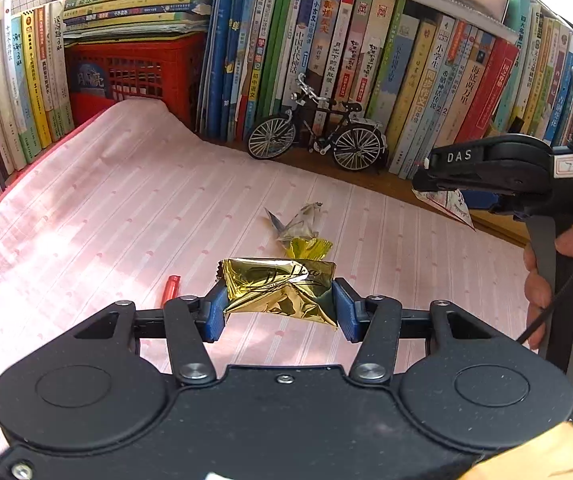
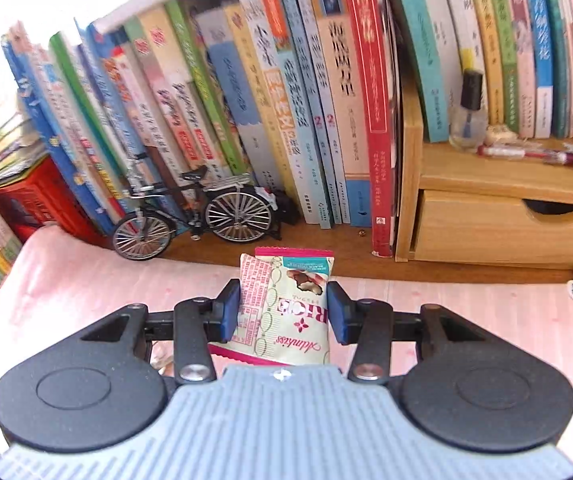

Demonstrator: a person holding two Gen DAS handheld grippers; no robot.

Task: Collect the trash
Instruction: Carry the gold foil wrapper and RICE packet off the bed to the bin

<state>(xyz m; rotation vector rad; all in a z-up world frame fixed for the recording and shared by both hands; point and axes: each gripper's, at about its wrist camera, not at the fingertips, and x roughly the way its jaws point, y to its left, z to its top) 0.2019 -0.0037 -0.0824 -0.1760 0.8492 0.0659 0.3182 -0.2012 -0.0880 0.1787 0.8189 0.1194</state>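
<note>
My left gripper (image 1: pixel 278 306) is shut on a crumpled gold foil wrapper (image 1: pixel 282 288), held just above the pink striped cloth (image 1: pixel 106 220). Beyond it on the cloth lie a clear crinkled wrapper with a yellow end (image 1: pixel 300 228) and a small red lighter (image 1: pixel 171 287) to the left. My right gripper (image 2: pixel 284 308) is shut on a white and pink snack wrapper (image 2: pixel 286 304). In the left wrist view the right gripper (image 1: pixel 426 184) hangs at the right, a corner of that wrapper (image 1: pixel 452 204) sticking out below it, with a person's hand (image 1: pixel 542 280) on its handle.
Rows of books (image 1: pixel 326 60) line the back and left sides. A model bicycle (image 1: pixel 318 132) stands on the wooden desk edge before them. A red plastic crate (image 1: pixel 134 72) sits back left. A wooden drawer organiser (image 2: pixel 498 200) with a small glass bottle (image 2: pixel 468 112) stands at the right.
</note>
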